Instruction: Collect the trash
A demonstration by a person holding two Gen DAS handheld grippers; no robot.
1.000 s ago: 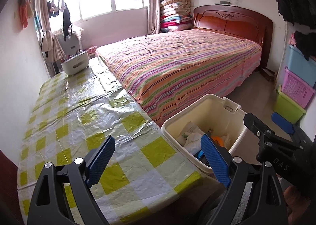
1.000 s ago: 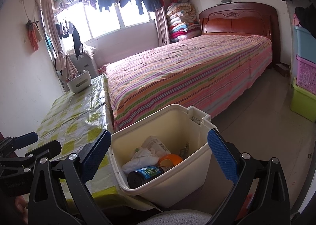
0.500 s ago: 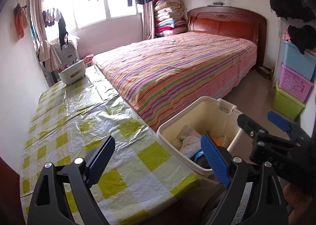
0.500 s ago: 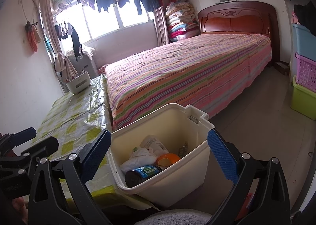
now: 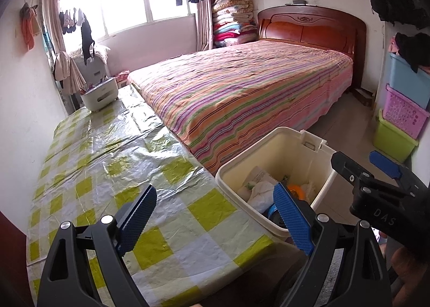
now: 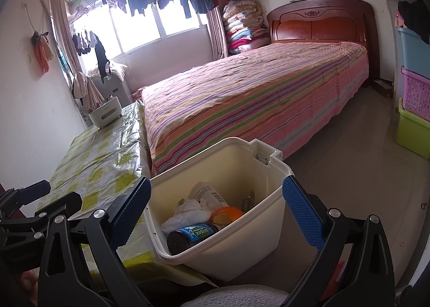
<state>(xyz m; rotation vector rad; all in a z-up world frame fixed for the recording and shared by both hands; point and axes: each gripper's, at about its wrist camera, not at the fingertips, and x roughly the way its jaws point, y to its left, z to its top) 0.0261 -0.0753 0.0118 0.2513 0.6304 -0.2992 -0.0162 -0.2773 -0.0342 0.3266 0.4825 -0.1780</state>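
Bedroom scene with a long table (image 5: 88, 161) under a yellow-green and white checked plastic cloth, standing against the left wall and beside a bed. At the table's near right corner stands the cream plastic trash bin (image 6: 268, 229), open-topped, touching or just beside the table edge and tilted slightly in the right wrist view. Inside it lie a dark can with a blue label (image 6: 192, 234) on its side, crumpled white tissue (image 6: 188, 212), an orange piece of trash (image 6: 228, 212) and a white packet with a barcode (image 6: 208, 194).

The left gripper (image 5: 215, 222) hangs over the near end of the table, its blue-padded fingers spread wide and holding nothing; its right finger overlaps the bin's near rim in view. The right gripper (image 6: 216, 215) is likewise spread wide and empty, its fingers framing the bin on either side.

Farther along the table, at the far end, sits a small white container (image 5: 99, 94). The bed (image 5: 242, 91) has a striped pink, orange and green cover and a dark wooden headboard. Clothes hang on a rail across a bright window (image 6: 150, 27). Stacked plastic storage boxes (image 5: 403, 113) in blue, pink and green stand by the right wall.
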